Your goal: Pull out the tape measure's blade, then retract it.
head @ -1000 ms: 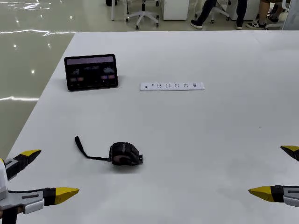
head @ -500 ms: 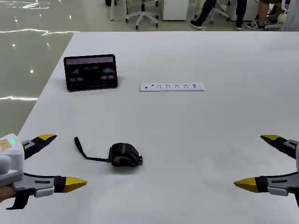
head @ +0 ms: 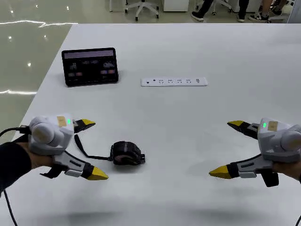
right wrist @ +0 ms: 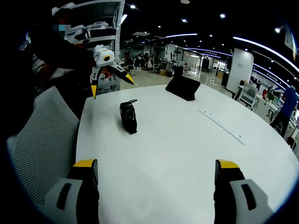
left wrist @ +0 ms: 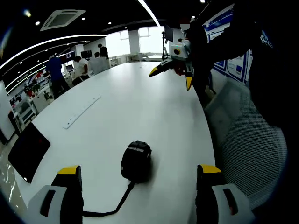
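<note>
Left gripper (head: 94, 149) and right gripper (head: 225, 149), jaws wide open, have neared the rounded black, perhaps rubbery tape (head: 126, 153).

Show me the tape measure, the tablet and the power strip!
tape measure (head: 126, 153): head view, middle of its black case.
tablet (head: 90, 66): head view, middle of its dark screen.
power strip (head: 174, 82): head view, middle of its white top.

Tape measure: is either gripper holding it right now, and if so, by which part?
Nothing is held. The tape measure lies free on the table, ahead of the open left gripper; the right gripper, also open, is farther off.
</note>
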